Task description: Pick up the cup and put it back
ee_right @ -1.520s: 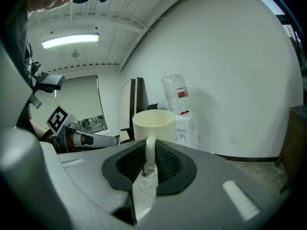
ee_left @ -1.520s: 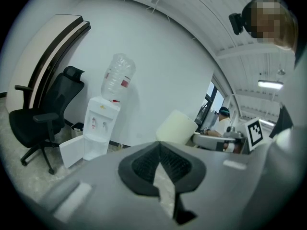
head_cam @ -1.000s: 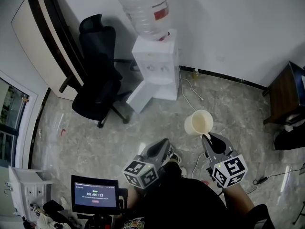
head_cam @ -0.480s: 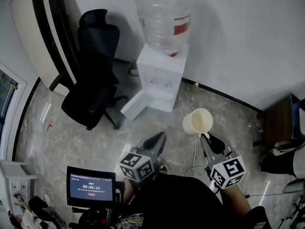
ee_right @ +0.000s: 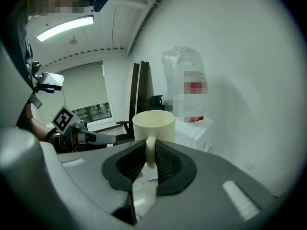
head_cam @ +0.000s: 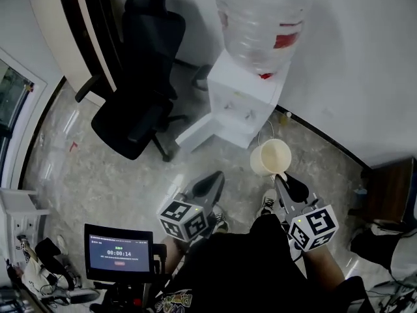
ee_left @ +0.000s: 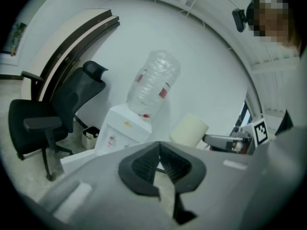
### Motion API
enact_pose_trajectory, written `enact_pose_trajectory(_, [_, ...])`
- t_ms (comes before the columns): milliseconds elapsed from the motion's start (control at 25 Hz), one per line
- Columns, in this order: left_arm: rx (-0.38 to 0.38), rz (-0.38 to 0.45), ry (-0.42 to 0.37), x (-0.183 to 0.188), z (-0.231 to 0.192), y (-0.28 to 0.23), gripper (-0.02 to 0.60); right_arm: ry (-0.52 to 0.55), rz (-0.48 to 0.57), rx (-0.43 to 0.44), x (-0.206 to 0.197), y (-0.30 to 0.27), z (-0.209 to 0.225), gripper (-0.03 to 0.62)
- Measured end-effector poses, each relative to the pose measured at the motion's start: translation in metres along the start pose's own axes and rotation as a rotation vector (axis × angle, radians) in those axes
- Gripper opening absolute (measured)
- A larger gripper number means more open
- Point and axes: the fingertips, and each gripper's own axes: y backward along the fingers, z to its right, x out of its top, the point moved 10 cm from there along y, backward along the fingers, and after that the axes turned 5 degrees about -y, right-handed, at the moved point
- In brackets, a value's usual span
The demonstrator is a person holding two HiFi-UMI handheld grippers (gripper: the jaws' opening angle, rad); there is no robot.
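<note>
A cream mug (head_cam: 270,158) hangs in the air in front of the water dispenser (head_cam: 242,102). My right gripper (head_cam: 281,178) is shut on its handle. In the right gripper view the handle (ee_right: 150,152) sits upright between the black pads and the mug's body (ee_right: 153,124) rises just beyond them. My left gripper (head_cam: 212,182) is level with it to the left, shut with nothing in it; its pads meet at the tips (ee_left: 159,150). From the left gripper view the mug (ee_left: 188,131) shows to the right, beside the dispenser (ee_left: 123,131).
A large clear bottle (head_cam: 264,18) tops the white dispenser, whose lower door (head_cam: 195,132) hangs open. A black office chair (head_cam: 140,103) stands to the left, a dark cabinet (head_cam: 391,191) to the right. A cable (head_cam: 260,135) lies on the marble floor. A small screen (head_cam: 118,253) sits at my lower left.
Both grippers have moved forward toward the dispenser, which now looms larger and closer. The mug stays held by its handle. The chair has slid left in view.
</note>
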Motion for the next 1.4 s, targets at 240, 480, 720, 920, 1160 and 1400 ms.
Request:
enact_pose_trajectory(240, [0.198, 0.055, 0.058, -0.005, -0.010, -0.022, 0.005, 0.071, -0.070, 0.200, 0.015, -0.062, 0.046, 0.052])
enact_pose_trajectory(480, [0.406, 0.157, 0.119, -0.001, 0.009, -0.062, 0.005, 0.199, -0.149, 0.464, 0.038, -0.120, 0.106, 0.052])
enact_pose_trajectory(720, [0.574, 0.211, 0.196, -0.043, 0.006, -0.097, 0.005, 0.298, -0.235, 0.642, 0.012, -0.183, 0.150, 0.052])
enact_pose_trajectory(920, [0.635, 0.207, 0.233, -0.066, 0.007, -0.106, 0.005, 0.324, -0.249, 0.739, -0.014, -0.211, 0.149, 0.052])
enact_pose_trajectory(1160, [0.588, 0.143, 0.253, -0.110, -0.017, -0.119, 0.005, 0.235, -0.255, 0.776, -0.079, -0.242, 0.137, 0.051])
enact_pose_trajectory(1400, [0.485, 0.084, 0.247, -0.183, -0.080, -0.141, 0.005, 0.165, -0.240, 0.705, -0.183, -0.298, 0.119, 0.052])
